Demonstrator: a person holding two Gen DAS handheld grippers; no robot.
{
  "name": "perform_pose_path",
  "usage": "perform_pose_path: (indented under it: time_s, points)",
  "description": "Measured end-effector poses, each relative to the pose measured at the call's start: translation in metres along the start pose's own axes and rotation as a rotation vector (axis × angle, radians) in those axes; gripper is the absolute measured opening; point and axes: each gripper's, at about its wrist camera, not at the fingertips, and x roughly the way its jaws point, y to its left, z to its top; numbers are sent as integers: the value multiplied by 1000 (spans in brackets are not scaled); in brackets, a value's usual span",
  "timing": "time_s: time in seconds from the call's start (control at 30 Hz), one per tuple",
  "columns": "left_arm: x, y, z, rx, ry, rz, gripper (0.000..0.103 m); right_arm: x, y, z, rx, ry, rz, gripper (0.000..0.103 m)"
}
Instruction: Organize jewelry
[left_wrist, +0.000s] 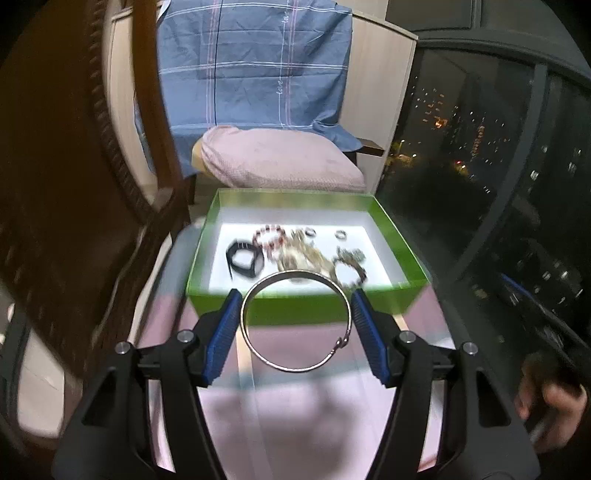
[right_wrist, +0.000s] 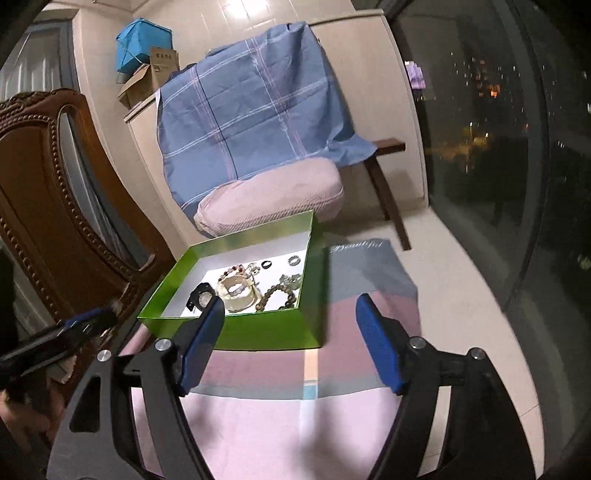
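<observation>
Left gripper (left_wrist: 295, 317) clamps thin silver metal bangle (left_wrist: 295, 321) before open green cardboard box (left_wrist: 310, 310) on pink-grey cloth (right_wrist: 258, 424); right gripper (right_wrist: 290, 343) wide, empty; dark window (right_wrist: 480, 147).

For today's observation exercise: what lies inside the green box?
Inside the green box: a black watch strap, a red beaded bracelet, a cream bangle, brown beads and small rings. The left claw's silver bangle and the box's front wall hide part of the floor.
</observation>
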Motion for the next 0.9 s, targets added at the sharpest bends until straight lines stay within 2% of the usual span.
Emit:
perform_pose_path:
  time_s: [0.17,0.23,0.37,0.43,0.57,0.63,0.7,0.8,0.9]
  points:
    - [36,0,37,1,-10,35,63,-2,-2,7,15,-8,26,72]
    - [52,8,45,-18,-18,55,85,-5,-1,10,15,-14,35,72]
    - [59,27,35,-59,-14,58,88,-8,2,12,1,-13,50,72]
    - [47,31,24,-62,-9,62,99,-9,4,10,-10,-13,53,72]
    - [0,29,-7,-45,-21,73,99,-12,14,8,-50,-18,33,75]
    - [-20,25,-19,-50,-5,80,99,-19,24,5,-79,-32,11,82]
    - [-34,22,-30,-61,6,78,99,-31,39,3,-120,-63,-25,100]
    - [-52,16,-49,-57,-2,108,99,-46,57,-2,-165,-86,-80,100]
    - [-61,8,-54,-18,-7,145,99,-50,72,-12,-229,-53,-119,100]
